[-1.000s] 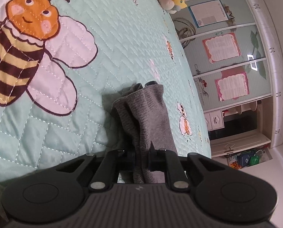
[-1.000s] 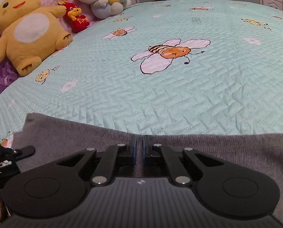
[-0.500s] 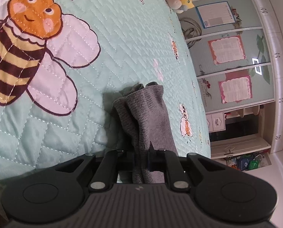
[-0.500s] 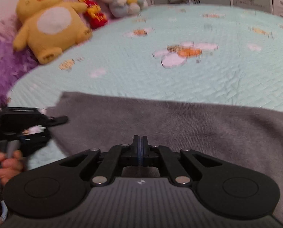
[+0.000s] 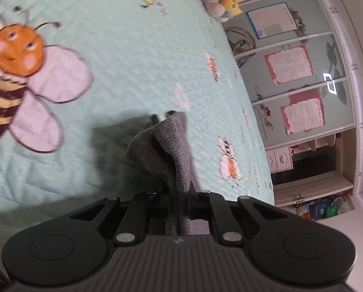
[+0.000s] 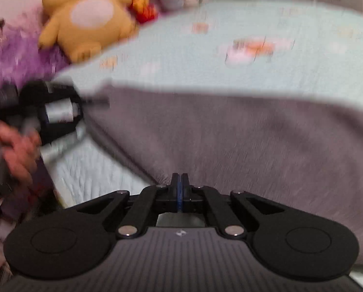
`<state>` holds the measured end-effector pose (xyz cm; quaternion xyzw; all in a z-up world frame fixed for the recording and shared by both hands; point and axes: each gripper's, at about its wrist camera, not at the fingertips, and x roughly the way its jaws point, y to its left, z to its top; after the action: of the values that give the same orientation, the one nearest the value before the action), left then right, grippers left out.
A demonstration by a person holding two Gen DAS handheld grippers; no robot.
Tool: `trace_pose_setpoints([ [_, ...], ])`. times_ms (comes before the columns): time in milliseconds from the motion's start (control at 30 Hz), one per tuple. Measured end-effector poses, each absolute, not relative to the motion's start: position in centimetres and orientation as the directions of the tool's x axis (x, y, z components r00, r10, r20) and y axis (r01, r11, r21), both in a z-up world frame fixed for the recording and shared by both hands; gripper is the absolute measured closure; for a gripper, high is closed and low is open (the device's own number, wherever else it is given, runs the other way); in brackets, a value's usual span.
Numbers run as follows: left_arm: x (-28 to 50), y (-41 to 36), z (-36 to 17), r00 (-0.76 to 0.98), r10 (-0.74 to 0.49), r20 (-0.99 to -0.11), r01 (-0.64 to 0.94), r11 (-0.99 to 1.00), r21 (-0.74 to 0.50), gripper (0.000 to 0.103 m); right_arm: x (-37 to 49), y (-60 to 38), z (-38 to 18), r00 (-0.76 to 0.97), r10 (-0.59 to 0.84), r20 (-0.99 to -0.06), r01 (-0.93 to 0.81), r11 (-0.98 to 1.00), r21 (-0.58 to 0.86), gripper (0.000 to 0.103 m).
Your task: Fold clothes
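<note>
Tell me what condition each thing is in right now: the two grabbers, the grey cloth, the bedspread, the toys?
left gripper: shut on the grey garment, a bunched edge pinched between its fingers.
right gripper: shut on the grey garment's near edge.
grey garment: held up between both grippers, spread wide, not yet folded.
quilt: lying flat on the bed.
yellow plush: propped at the head of the bed, blurred.

Bee-print quilt [image 5: 132,56], yellow plush [image 6: 84,22], wardrobe doors [image 5: 298,77]
</note>
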<state>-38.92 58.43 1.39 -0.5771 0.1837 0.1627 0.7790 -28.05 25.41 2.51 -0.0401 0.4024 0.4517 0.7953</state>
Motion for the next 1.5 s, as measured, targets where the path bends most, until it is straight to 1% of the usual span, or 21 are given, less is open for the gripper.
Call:
trace_pose_setpoints([
  [100, -38.2, 57.4, 4.0, 0.888, 0.047, -0.457, -0.442, 0.360, -0.822, 0.093, -27.6, 23.2, 2.9, 0.254, 0.736, -0.627, -0.719, 0.578, 0.387, 0.103],
  [200, -36.8, 55.7, 7.6, 0.909, 0.028, -0.415, -0.376, 0.481, -0.792, 0.093, -27.2, 20.4, 3.8, 0.248, 0.792, -0.558, -0.674, 0.555, 0.487, 0.103],
  [333, -33.5, 51.0, 12.9, 0.925, -0.053, -0.376, -0.246, 0.671, -0.699, 0.093, -26.6, 14.3, 4.1, 0.330, 0.793, -0.513, -0.587, 0.598, 0.546, 0.103],
  [433, -30.3, 45.2, 16.1, 0.915, -0.124, -0.384, -0.123, 0.821, -0.557, 0.093, -26.5, 9.1, 4.0, 0.406, 0.774, -0.486, -0.511, 0.633, 0.582, 0.103],
  [533, -27.0, 37.5, 17.5, 0.877, -0.189, -0.443, 0.025, 0.936, -0.352, 0.093, -26.6, 6.4, 3.5, 0.446, 0.759, -0.474, -0.473, 0.649, 0.596, 0.103],
  [633, -24.3, 29.3, 14.9, 0.808, -0.219, -0.547, 0.178, 0.976, -0.128, 0.092, -26.6, 3.6, 3.1, 0.485, 0.743, -0.462, -0.434, 0.663, 0.610, 0.101],
  [733, -22.4, 22.3, 8.7, 0.700, -0.199, -0.686, 0.351, 0.933, 0.086, 0.091, -26.7, 0.8, 2.6, 0.523, 0.723, -0.450, -0.394, 0.674, 0.625, 0.101],
  [800, -21.6, 19.6, 4.3, 0.635, -0.146, -0.758, 0.424, 0.887, 0.184, 0.088, -26.8, -1.1, 2.3, 0.548, 0.709, -0.443, -0.367, 0.680, 0.634, 0.101],
  [833, -21.8, 19.0, 2.9, 0.653, -0.118, -0.748, 0.424, 0.876, 0.232, 0.087, -26.8, -2.0, 2.1, 0.561, 0.702, -0.439, -0.354, 0.683, 0.639, 0.101],
  [900, -22.5, 18.3, 2.3, 0.697, -0.090, -0.711, 0.418, 0.857, 0.301, 0.088, -26.8, -3.8, 1.8, 0.585, 0.686, -0.433, -0.327, 0.687, 0.649, 0.101],
  [1000, -22.4, 18.5, 2.7, 0.697, -0.094, -0.710, 0.421, 0.856, 0.300, 0.084, -26.6, -5.3, 1.6, 0.597, 0.685, -0.418, -0.308, 0.676, 0.669, 0.100],
  [1033, -22.7, 18.6, 2.9, 0.697, -0.108, -0.709, 0.419, 0.864, 0.279, 0.079, -26.4, -5.3, 1.6, 0.592, 0.695, -0.408, -0.305, 0.662, 0.685, 0.100],
  [1067, -23.1, 18.6, 3.3, 0.696, -0.127, -0.707, 0.413, 0.876, 0.249, 0.070, -26.3, -5.3, 1.6, 0.592, 0.702, -0.395, -0.299, 0.647, 0.702, 0.100],
  [1133, -23.9, 18.5, 3.7, 0.699, -0.171, -0.694, 0.421, 0.884, 0.206, 0.057, -25.9, -5.1, 1.6, 0.590, 0.715, -0.373, -0.278, 0.615, 0.738, 0.099],
  [1167, -24.3, 18.4, 3.9, 0.703, -0.195, -0.684, 0.438, 0.876, 0.200, 0.051, -25.6, -5.1, 1.6, 0.588, 0.722, -0.364, -0.265, 0.598, 0.757, 0.096],
  [1233, -25.2, 18.0, 4.0, 0.706, -0.230, -0.670, 0.479, 0.851, 0.213, 0.045, -25.0, -5.1, 1.6, 0.585, 0.729, -0.354, -0.229, 0.567, 0.791, 0.094],
  [1267, -25.7, 17.8, 4.0, 0.707, -0.246, -0.664, 0.501, 0.836, 0.223, 0.042, -24.7, -5.1, 1.6, 0.586, 0.731, -0.350, -0.208, 0.553, 0.807, 0.090],
  [1300, -26.0, 17.6, 3.9, 0.700, -0.260, -0.665, 0.519, 0.825, 0.225, 0.040, -24.4, -5.2, 1.6, 0.588, 0.731, -0.347, -0.188, 0.541, 0.820, 0.081],
  [1333, -26.0, 17.5, 3.7, 0.688, -0.272, -0.673, 0.534, 0.818, 0.215, 0.040, -24.1, -5.1, 1.7, 0.591, 0.729, -0.346, -0.171, 0.533, 0.829, 0.078],
  [1400, -26.0, 17.4, 3.5, 0.673, -0.290, -0.681, 0.552, 0.809, 0.201, 0.040, -23.6, -4.9, 1.8, 0.589, 0.728, -0.351, -0.141, 0.521, 0.842, 0.076],
  [1500, -25.8, 17.6, 4.4, 0.717, -0.300, -0.629, 0.516, 0.835, 0.190, 0.040, -23.1, -4.5, 2.2, 0.585, 0.733, -0.348, -0.123, 0.504, 0.855, 0.076],
])
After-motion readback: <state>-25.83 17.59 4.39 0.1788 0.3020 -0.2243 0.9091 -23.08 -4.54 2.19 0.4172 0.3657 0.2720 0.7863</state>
